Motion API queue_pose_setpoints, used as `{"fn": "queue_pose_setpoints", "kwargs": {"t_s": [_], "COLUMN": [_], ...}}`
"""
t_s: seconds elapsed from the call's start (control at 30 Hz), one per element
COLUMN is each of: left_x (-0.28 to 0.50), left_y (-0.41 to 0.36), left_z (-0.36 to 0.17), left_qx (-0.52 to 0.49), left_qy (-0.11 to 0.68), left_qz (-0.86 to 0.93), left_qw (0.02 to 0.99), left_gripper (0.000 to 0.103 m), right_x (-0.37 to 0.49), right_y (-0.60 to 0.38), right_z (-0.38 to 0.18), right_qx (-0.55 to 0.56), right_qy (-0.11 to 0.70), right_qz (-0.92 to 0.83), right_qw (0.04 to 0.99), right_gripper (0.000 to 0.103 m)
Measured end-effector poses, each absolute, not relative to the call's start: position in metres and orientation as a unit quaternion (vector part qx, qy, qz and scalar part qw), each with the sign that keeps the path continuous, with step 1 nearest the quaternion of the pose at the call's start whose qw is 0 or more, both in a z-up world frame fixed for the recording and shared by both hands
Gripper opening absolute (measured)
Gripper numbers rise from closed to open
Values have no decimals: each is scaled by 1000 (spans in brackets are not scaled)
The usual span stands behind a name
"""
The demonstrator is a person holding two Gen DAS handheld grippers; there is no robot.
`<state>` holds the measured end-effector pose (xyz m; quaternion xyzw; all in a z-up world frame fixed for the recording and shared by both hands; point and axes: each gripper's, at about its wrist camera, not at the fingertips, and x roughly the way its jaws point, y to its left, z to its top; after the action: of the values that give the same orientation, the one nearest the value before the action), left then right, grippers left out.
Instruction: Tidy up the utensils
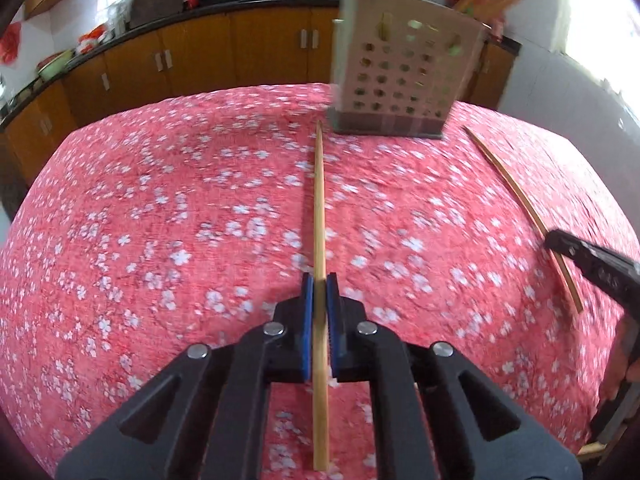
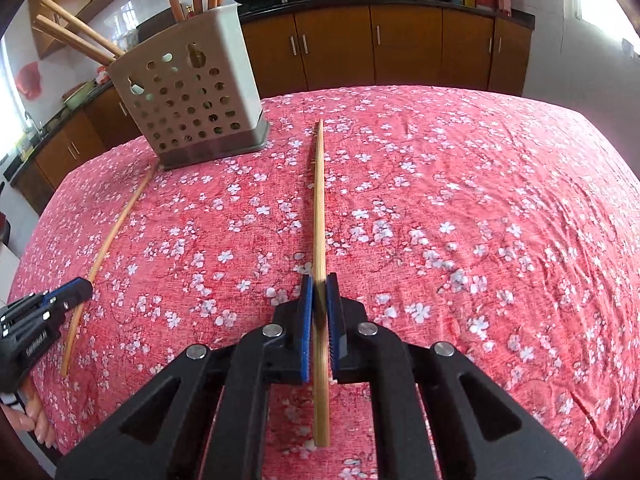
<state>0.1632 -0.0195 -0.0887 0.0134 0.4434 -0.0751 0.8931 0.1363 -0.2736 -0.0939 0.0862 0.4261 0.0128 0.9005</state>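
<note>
A: Left gripper (image 1: 319, 284): how do the jaws stand?

B: Clamped on a chopstick (image 1: 319, 208), which runs straight ahead from between the blue pads.

A: And the right gripper (image 2: 319, 285)?

B: Jaws likewise clamped on a second chopstick (image 2: 319, 200), which extends forward over the surface (image 2: 480, 200) with its floral cloth.

A: Beyond the jaws?

B: The perforated utensil holder (image 2: 192, 96), ahead and left of the right jaws, upright, holding wooden utensils (image 2: 76, 28).

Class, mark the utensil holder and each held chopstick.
utensil holder (image 2: 188, 104): right wrist view, perforated front wall.
left chopstick (image 1: 319, 208): left wrist view, mid-shaft.
right chopstick (image 2: 319, 208): right wrist view, mid-shaft.
</note>
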Motion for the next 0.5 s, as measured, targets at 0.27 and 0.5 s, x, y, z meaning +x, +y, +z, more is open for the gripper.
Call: {"fn": "queue_pose_setpoints", "kwargs": {"t_s": [0.27, 0.5], "left_x": [191, 202], "left_y": [3, 13], "left_z": [-89, -90], "left_qx": [-10, -20], "left_qy": [440, 436], "left_qz": [-38, -34], "left_qw": [897, 899], "left_gripper": [8, 9], "right_x": [147, 168], "right_y": [-271, -273], "right_z": [-93, -95], "right_qx": [57, 36], "right_qy": [419, 421], "right_qz": [-1, -11], "right_qw": [906, 906], "right_gripper": [8, 8]}}
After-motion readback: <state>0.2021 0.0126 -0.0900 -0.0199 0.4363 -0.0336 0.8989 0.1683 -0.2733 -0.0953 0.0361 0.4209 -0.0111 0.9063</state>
